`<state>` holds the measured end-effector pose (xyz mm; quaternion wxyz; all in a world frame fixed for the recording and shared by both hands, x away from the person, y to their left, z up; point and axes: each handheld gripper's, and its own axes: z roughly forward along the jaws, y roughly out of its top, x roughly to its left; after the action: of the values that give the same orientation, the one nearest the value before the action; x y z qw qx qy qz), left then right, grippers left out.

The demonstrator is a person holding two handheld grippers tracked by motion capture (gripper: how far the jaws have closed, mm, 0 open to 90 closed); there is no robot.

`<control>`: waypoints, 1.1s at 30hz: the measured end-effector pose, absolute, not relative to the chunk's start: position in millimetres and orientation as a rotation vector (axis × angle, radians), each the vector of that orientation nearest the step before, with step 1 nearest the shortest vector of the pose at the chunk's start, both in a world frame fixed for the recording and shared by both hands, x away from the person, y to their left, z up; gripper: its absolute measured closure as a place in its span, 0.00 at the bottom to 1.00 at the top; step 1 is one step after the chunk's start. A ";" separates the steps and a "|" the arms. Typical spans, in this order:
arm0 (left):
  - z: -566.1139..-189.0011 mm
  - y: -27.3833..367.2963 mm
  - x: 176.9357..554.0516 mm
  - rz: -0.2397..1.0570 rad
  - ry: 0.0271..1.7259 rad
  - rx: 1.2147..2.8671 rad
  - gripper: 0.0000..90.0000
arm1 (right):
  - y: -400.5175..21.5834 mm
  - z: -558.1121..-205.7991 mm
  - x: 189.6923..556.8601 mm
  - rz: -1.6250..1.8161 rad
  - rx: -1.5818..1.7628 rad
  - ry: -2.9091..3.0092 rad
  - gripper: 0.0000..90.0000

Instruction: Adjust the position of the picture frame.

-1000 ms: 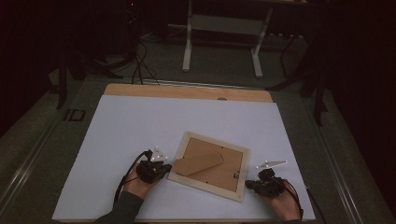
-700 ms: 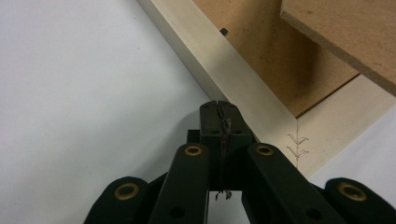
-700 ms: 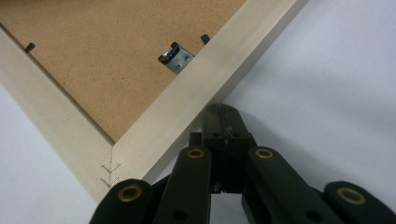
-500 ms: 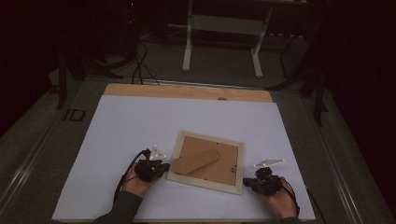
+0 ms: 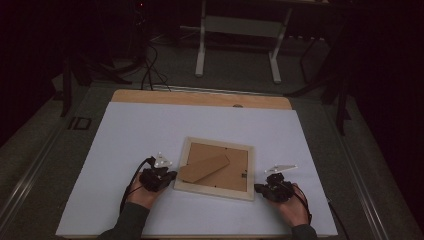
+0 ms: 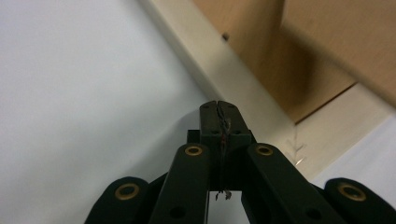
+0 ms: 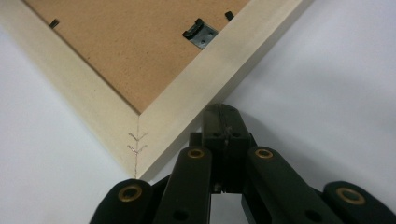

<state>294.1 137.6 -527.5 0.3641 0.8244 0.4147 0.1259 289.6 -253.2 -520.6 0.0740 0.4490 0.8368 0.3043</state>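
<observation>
Lying face down near the front middle of the white table sheet (image 5: 150, 130), one pale wooden picture frame (image 5: 215, 167), brown backing board up, with one cardboard easel stand (image 5: 205, 168) folded slantwise across that backing. Flanking it, two grippers, one at each near corner: left gripper (image 5: 170, 176) pointing at the frame's near left corner, right gripper (image 5: 257, 188) pointing at the near right corner, each carried in one hand, with one grey three-cornered plate on top of each. Showing in the left gripper view, jaws pressed fully together with nothing between them, tip (image 6: 218, 106) sitting against or just beside the frame's pale edge (image 6: 243, 79); touching or merely close, not being tellable. Showing in the right gripper view, jaws likewise fully closed and empty, tip (image 7: 223, 112) just at the outer edge of the frame's mitred corner (image 7: 187, 107). Revealing detail in the right gripper view that the high view is blurring: two small V-shaped staples (image 7: 137, 142) across the corner joint, and one metal hanger clip (image 7: 200, 33) on the backing beside the rail. Giving the wider layout in the high view alone: bare wooden strip (image 5: 200, 98) of table beyond the sheet, and one light metal stand (image 5: 240, 30) on the dark floor behind.
</observation>
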 end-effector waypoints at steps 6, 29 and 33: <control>-529.7 143.2 299.2 0.337 1.134 2.109 1.00 | -245.8 -521.9 300.4 0.927 1.345 2.501 1.00; -532.2 151.3 300.5 0.347 1.235 2.100 1.00 | -230.3 -523.3 322.3 0.915 1.303 2.471 1.00; -532.2 150.4 299.8 0.358 1.235 2.102 1.00 | -232.6 -525.6 321.1 0.958 1.314 2.454 1.00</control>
<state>299.8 150.4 -532.2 0.3321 0.8047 0.4728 0.1369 321.1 -232.6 -525.6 0.0987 0.4442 0.8294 0.3240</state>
